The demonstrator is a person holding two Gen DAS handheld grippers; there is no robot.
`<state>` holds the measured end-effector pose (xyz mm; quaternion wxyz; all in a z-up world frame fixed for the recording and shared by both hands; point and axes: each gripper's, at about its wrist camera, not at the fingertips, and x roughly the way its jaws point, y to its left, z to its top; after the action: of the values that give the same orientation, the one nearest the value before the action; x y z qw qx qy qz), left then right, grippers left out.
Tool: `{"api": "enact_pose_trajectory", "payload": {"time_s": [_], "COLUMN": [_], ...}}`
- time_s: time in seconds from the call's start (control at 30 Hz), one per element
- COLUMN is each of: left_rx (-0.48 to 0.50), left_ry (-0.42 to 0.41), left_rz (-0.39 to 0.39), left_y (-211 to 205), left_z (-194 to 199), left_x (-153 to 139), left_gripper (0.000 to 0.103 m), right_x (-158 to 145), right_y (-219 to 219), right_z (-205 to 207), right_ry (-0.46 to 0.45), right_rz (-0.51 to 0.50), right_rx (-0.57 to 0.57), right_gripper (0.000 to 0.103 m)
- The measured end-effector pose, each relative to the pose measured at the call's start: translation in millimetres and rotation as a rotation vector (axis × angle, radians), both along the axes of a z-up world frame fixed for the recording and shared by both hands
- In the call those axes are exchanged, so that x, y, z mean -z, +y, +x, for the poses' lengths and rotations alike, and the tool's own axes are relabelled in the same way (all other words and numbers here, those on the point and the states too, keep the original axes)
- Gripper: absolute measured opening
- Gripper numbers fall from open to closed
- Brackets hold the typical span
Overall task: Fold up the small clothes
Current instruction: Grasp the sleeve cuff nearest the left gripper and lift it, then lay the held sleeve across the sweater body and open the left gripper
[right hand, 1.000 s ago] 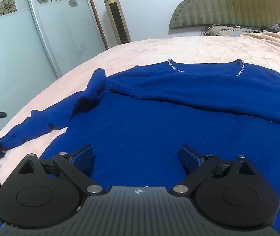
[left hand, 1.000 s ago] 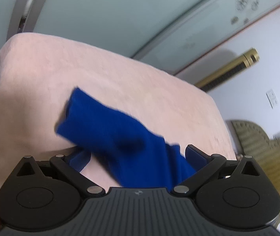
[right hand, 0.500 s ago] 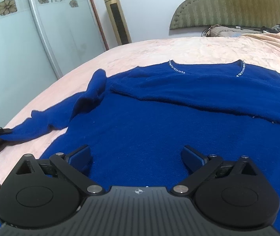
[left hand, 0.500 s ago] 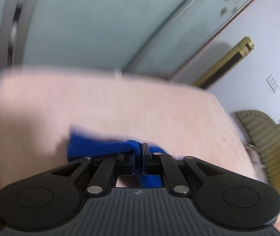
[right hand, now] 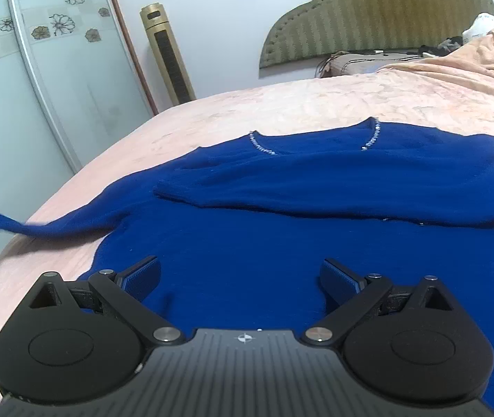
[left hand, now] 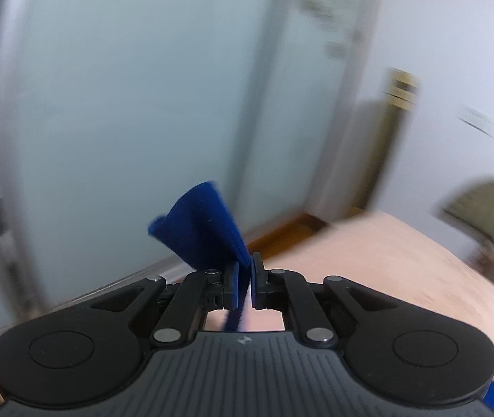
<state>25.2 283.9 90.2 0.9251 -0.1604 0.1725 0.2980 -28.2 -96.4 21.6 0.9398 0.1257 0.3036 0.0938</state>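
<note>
Nearest the left wrist camera, the left gripper (left hand: 243,283) is clenched on the cuff end of the royal-blue knitted sweater's sleeve (left hand: 202,229), which sticks up past the pads in a soft, floppy cone while a thin strand of blue hangs down between the jaws. This view is motion-blurred; beyond the cuff lie the edge of the pale pink bedspread (left hand: 386,257) and a frosted sliding wardrobe door (left hand: 125,104). In the right wrist view, the right gripper (right hand: 240,276) hangs released, jaws wide apart, just above the lower body of the royal-blue knitted sweater (right hand: 264,243), which lies flat on the bed with its beaded neckline (right hand: 261,146) toward the far side. One sleeve is already laid across the chest; the other stretches off to the left, lifted from the bedspread. Farther back stand a gold tower fan (right hand: 167,52) and an olive padded headboard (right hand: 386,10). The knit looks light, limp and stretchy, likely to sag and drag, so hems, cuffs and shoulder seams seem the safest places to pinch.
</note>
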Motion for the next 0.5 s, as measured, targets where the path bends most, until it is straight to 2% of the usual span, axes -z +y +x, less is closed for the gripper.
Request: {"api": "enact_pose_trajectory", "payload": {"time_s": [0.1,0.27,0.33,0.4,0.43,0.5], "left_rx": [0.247,0.705,0.902,1.057,1.120,1.171], "left_ry": [0.010,0.055,0.130,0.216,0.261,0.323], "left_rz": [0.100,0.162,0.204,0.219,0.231,0.275], "left_y": [-74,-197,-247,-281,-295,-314], "left_z": [21,38,39,39,37,28], "left_x": [-3,10,26,44,55,74], "left_gripper": [0.006,0.007,0.007,0.007,0.007,0.011], "right_x": [-1,-4,-5,-7,-7,-7], "right_y": [-8,-27,-39,-52,-58,-70], "right_z": [0,-1,-2,-4,-5,-6], "right_ry": [-0.005,-0.018,-0.025,-0.034,-0.040,-0.044], "right_rz": [0.002,-0.001,0.003,0.005,0.007,0.009], "right_rx": [0.028,0.107,0.151,0.201,0.225,0.266], "right_gripper": [0.099,0.099,0.099,0.099,0.099,0.099]}}
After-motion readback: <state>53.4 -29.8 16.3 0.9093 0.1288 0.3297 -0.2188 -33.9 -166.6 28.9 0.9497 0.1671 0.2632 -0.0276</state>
